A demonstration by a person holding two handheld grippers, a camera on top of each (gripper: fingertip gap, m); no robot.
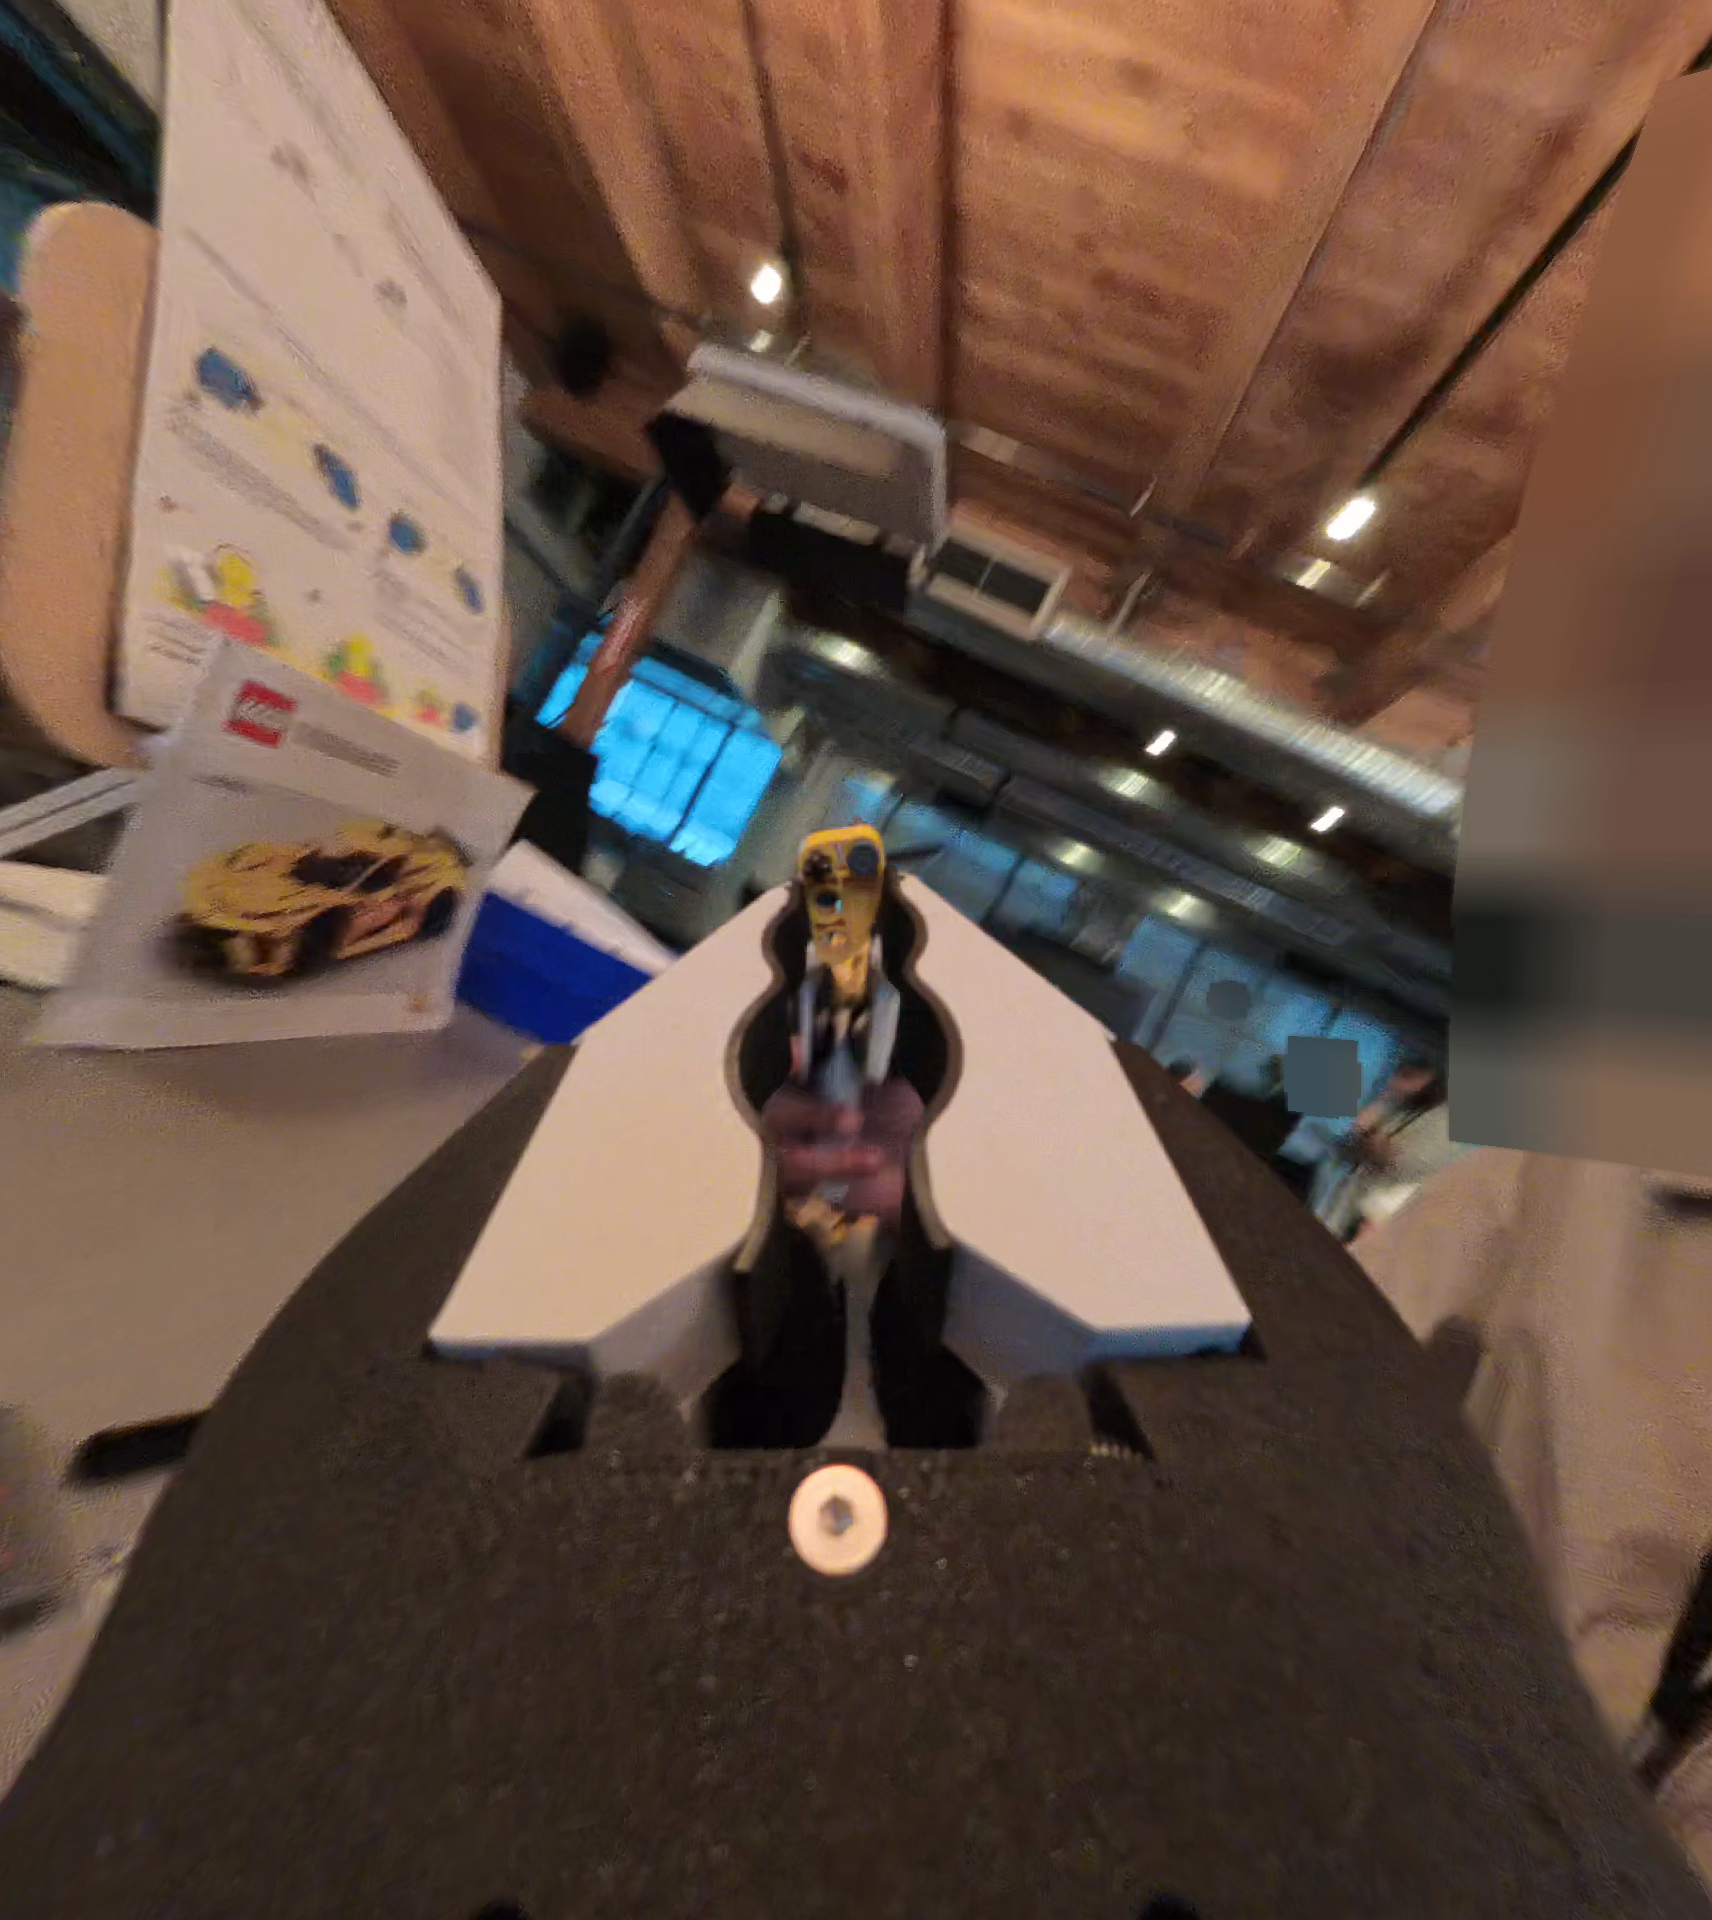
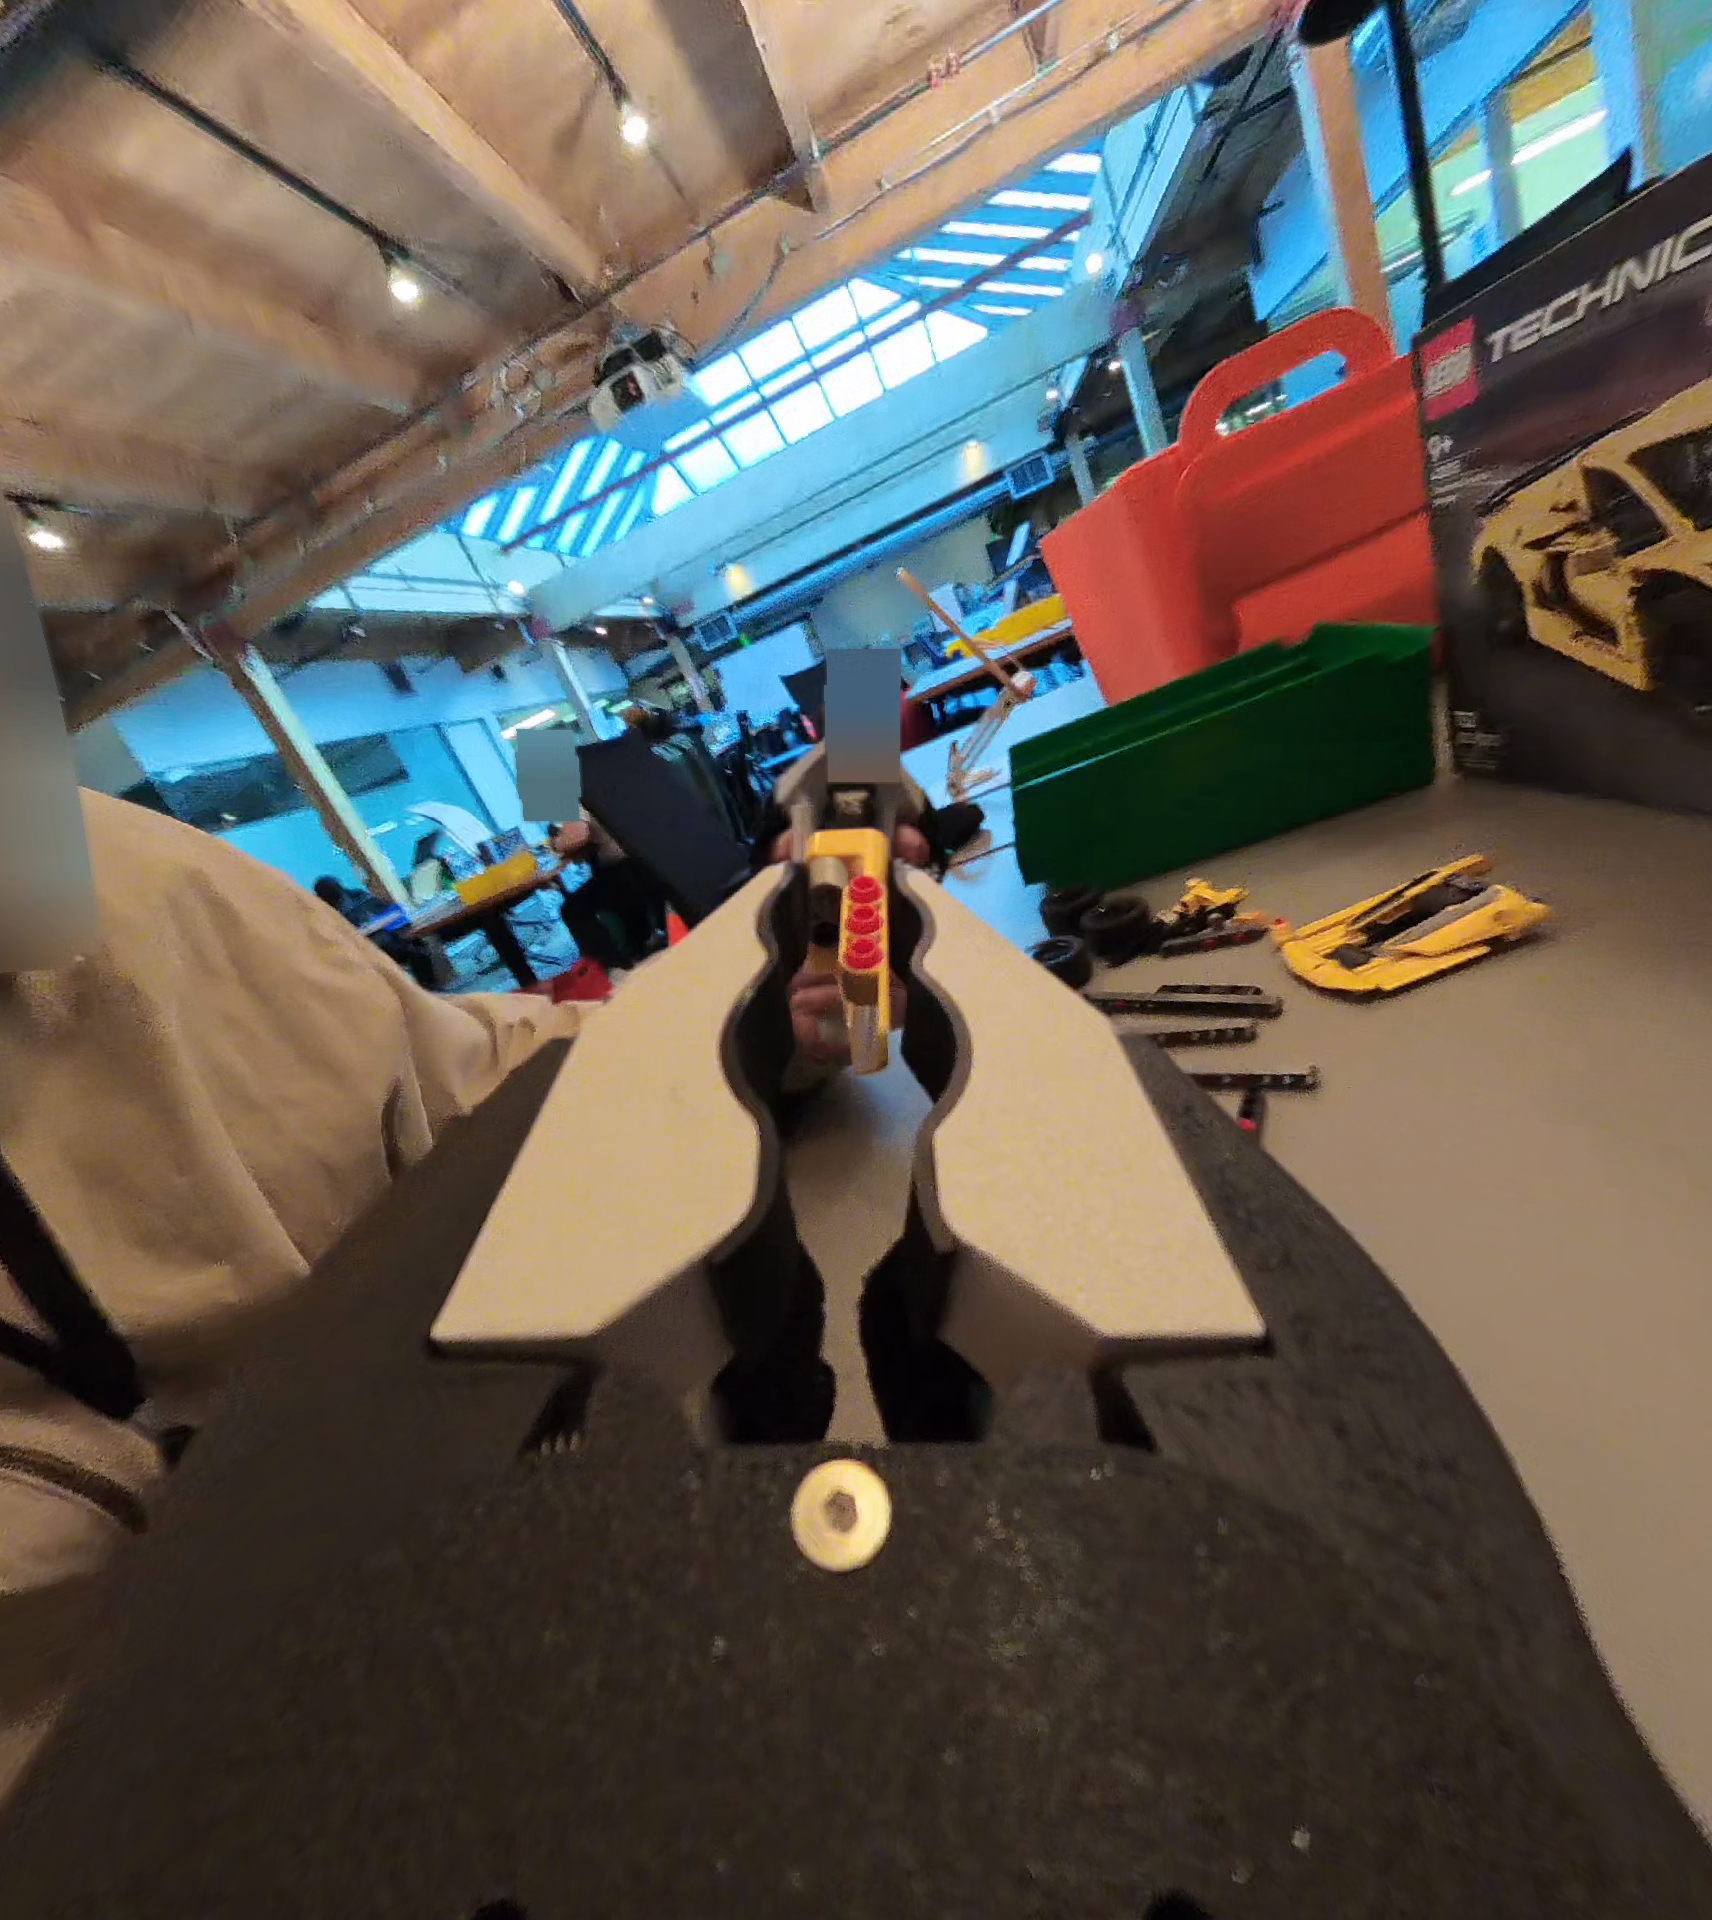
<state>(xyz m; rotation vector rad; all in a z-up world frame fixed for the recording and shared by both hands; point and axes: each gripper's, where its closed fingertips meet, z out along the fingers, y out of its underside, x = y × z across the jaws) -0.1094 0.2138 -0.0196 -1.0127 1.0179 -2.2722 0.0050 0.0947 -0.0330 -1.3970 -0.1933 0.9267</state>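
We see left gripper (image 1: pixel 844 935) and right gripper (image 2: pixel 847 935) clamping one yellow brick assembly (image 2: pixel 860 940) (light, stiff, pops apart); grip beams.

Left tongs (image 1: pixel 839 914) closed around a yellow brick piece (image 1: pixel 839 894), instruction booklet (image 1: pixel 296 883) beyond.

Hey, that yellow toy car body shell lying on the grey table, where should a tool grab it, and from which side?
Probably across the yellow toy car body shell, mid-length, coming from above. It lies low and long on the grey table, and its slim side rails look like opposing faces. Both tools are already full: the right tool pinches a yellow brick piece with red pins.
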